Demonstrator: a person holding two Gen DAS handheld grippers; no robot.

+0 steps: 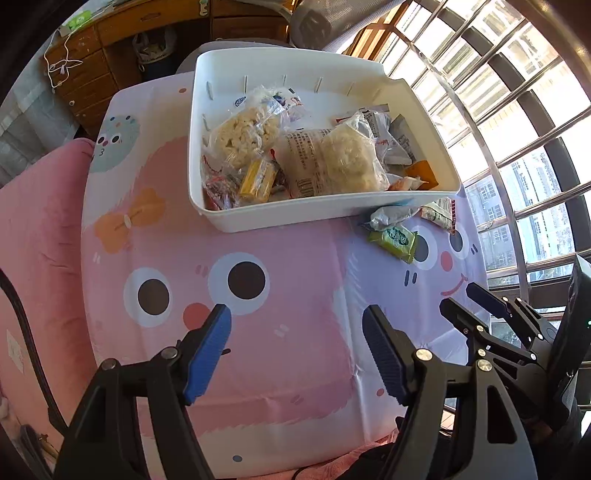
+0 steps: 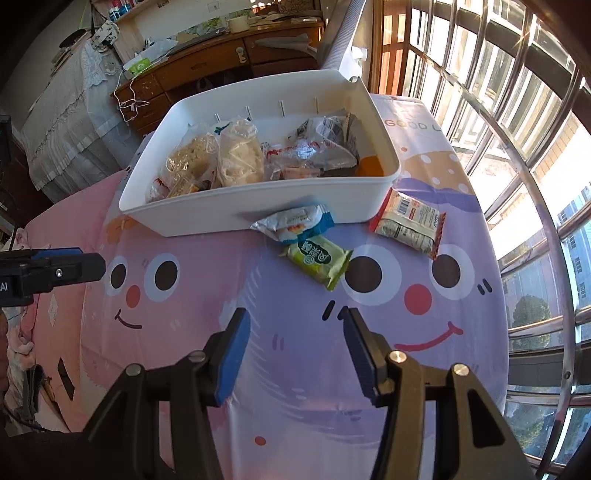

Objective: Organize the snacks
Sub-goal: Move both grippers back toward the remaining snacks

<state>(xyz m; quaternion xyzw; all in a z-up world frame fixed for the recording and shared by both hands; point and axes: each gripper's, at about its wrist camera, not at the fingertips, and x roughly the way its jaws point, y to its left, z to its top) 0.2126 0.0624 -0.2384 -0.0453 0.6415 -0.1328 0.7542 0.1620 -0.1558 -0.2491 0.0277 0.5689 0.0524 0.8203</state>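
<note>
A white bin (image 1: 266, 216) (image 2: 207, 218) holds several snack packets on the cartoon tablecloth. Three packets lie outside it by its near right corner: a green one (image 1: 395, 239) (image 2: 318, 260), a silver-blue one (image 1: 391, 214) (image 2: 295, 221) and a red-edged one (image 1: 439, 213) (image 2: 408, 221). My left gripper (image 1: 297, 323) is open and empty, well short of the bin. My right gripper (image 2: 295, 325) is open and empty, just short of the green packet; it also shows at the right of the left wrist view (image 1: 476, 302).
A pink blanket (image 1: 37, 240) lies left of the table. Wooden drawers (image 2: 207, 70) and a chair (image 1: 332, 18) stand behind the bin. Window bars (image 2: 517, 147) run along the right. The left gripper's finger (image 2: 62, 267) shows at the right wrist view's left edge.
</note>
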